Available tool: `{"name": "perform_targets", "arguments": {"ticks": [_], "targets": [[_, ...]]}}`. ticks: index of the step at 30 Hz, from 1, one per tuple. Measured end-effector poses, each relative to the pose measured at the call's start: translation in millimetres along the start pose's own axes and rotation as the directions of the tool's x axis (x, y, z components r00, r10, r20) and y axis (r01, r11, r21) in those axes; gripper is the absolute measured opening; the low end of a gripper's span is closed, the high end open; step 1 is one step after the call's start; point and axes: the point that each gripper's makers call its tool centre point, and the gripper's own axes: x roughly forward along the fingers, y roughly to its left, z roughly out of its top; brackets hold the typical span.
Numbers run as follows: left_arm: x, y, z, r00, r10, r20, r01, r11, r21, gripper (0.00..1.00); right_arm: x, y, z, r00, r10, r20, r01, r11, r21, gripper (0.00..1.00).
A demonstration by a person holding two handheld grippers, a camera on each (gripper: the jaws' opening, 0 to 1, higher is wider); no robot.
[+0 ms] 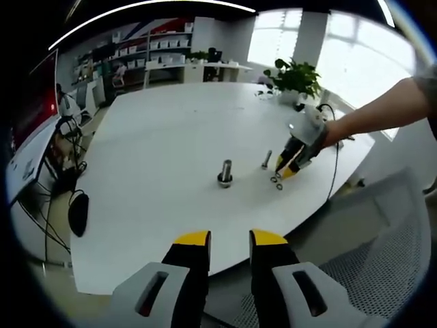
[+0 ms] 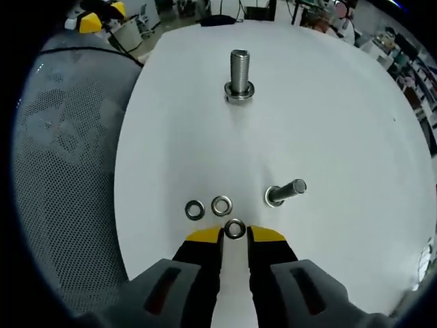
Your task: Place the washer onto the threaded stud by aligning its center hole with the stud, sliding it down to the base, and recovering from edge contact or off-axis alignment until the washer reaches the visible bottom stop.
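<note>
Washer (image 2: 234,229) at right claw (image 2: 234,236) tips, grip unclear.

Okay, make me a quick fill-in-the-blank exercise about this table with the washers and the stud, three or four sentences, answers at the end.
1. The loose washers on the white table number ____.
2. The threaded stud stands ____ on its base.
3. A second bolt lies on its ____.
4. The washer nearest the right gripper sits just past its ____ tips.

Answers: three; upright; side; jaw
</note>
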Motion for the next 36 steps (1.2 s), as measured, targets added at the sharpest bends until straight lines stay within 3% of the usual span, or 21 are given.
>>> {"name": "perform_targets", "arguments": {"ticks": [5, 10, 13, 18, 25, 30, 33, 34, 35, 36], "targets": [[0, -0.8, 0.0, 1.000, -0.004, 0.000, 0.004, 1.000, 0.001, 0.20, 1, 1, 0.2, 0.994, -0.004, -0.107, -0.003, 0.998, -0.068, 0.15], [0, -0.8, -0.3, 1.000, -0.002, -0.001, 0.002, 1.000, 0.001, 0.20, 2, 0, 0.5, 0.990, -0.010, -0.142, 0.005, 0.999, -0.033, 0.14], [-1, -0.7, -0.3, 1.000, -0.002, -0.001, 0.002, 1.000, 0.002, 0.19, 1, 1, 0.0, 0.990, -0.017, -0.138, 0.014, 1.000, -0.022, 0.14], [-1, -0.7, 1.1, 1.000, -0.004, 0.008, 0.004, 1.000, -0.002, 0.19, 0, -1, 0.0, 0.998, -0.023, -0.064, 0.027, 0.997, 0.067, 0.14], [-3, -3.7, 5.2, 0.999, -0.019, 0.032, 0.019, 1.000, -0.002, 0.19, 2, 2, 2.7, 0.988, -0.060, -0.140, 0.066, 0.997, 0.040, 0.13], [-4, -4.9, 9.5, 0.998, -0.029, 0.058, 0.030, 0.999, -0.015, 0.19, 0, 2, 1.2, 0.992, -0.073, -0.104, 0.078, 0.996, 0.044, 0.13], [-2, -7.0, 6.6, 0.999, -0.034, 0.042, 0.034, 0.999, -0.011, 0.19, 0, 1, 0.9, 0.995, -0.078, -0.063, 0.085, 0.989, 0.125, 0.13], [0, -4.6, 1.1, 1.000, -0.016, 0.010, 0.016, 1.000, -0.006, 0.19, 1, -1, 0.6, 0.996, -0.077, -0.045, 0.083, 0.983, 0.161, 0.13], [0, -3.3, -3.2, 1.000, -0.010, -0.015, 0.010, 1.000, 0.002, 0.20, 0, -1, 0.1, 0.996, -0.077, -0.038, 0.082, 0.982, 0.169, 0.13], [1, -5.3, -1.2, 1.000, -0.022, -0.002, 0.022, 1.000, 0.001, 0.20, 0, -2, -1.1, 0.996, -0.079, -0.036, 0.084, 0.982, 0.170, 0.13]]}}
